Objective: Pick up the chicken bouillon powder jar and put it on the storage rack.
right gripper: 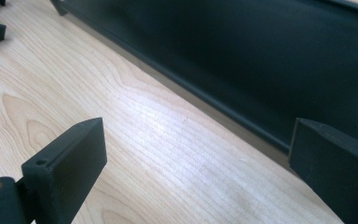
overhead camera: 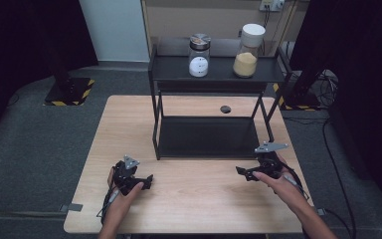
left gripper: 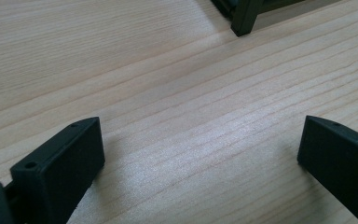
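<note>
Low in the high view, your left hand (overhead camera: 122, 196) holds the left gripper (overhead camera: 148, 181) on the pale wooden table (overhead camera: 194, 209), left of centre, pointing toward the middle. In the left gripper view its two black jaws are spread wide over bare wood grain, pinching nothing.

Your right hand (overhead camera: 278, 183) holds the right gripper (overhead camera: 240, 171) at the lower right of the high view, pointing left. In the right gripper view its jaws also stand wide apart and empty, just beside the front edge of the rack's lower tray.

That black metal two-tier rack (overhead camera: 206, 137) fills the middle of the frame. On its top shelf, near the upper centre, stand a clear glass jar with a silver lid and white contents (overhead camera: 199, 56) and, to its right, a clear jar with a white lid and tan grains (overhead camera: 247, 52), both well apart from your grippers.
</note>
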A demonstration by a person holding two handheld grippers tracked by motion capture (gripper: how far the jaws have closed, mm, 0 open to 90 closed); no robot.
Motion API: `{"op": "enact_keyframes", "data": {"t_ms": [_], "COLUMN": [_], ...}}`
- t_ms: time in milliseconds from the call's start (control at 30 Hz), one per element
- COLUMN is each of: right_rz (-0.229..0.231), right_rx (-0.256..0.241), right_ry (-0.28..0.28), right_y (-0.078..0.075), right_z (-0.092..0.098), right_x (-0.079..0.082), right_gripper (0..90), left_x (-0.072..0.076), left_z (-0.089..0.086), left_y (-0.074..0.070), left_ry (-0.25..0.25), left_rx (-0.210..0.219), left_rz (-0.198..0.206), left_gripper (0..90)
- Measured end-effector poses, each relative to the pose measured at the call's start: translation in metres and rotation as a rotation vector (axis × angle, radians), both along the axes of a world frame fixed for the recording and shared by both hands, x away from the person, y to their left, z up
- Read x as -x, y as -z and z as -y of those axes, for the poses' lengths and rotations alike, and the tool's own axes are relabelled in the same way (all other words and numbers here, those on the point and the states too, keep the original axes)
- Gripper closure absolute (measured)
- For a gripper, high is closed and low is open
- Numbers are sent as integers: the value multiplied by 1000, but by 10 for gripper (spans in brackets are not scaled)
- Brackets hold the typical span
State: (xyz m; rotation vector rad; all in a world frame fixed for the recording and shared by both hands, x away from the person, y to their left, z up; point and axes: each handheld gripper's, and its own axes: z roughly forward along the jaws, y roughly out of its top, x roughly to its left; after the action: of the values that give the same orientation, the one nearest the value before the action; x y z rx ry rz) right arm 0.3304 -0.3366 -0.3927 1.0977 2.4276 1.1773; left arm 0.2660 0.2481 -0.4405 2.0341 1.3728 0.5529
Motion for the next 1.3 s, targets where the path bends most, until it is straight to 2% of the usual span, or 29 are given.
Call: {"op": "enact_keyframes", "data": {"t_ms": [700,1300], "right_rz": [-31,-31], "right_rx": [9,39], "right_ry": [-5,1], "right_y": [32,47], "right_z": [-2,-2], "right_x": [14,24], "right_gripper": [52,52], "left_x": [0,0], "left_z": [0,0], "left_y": [0,0], "left_ry": [0,0], "left_rx": [0,0], "left_rz": [0,0], "left_gripper": [0,0]}}
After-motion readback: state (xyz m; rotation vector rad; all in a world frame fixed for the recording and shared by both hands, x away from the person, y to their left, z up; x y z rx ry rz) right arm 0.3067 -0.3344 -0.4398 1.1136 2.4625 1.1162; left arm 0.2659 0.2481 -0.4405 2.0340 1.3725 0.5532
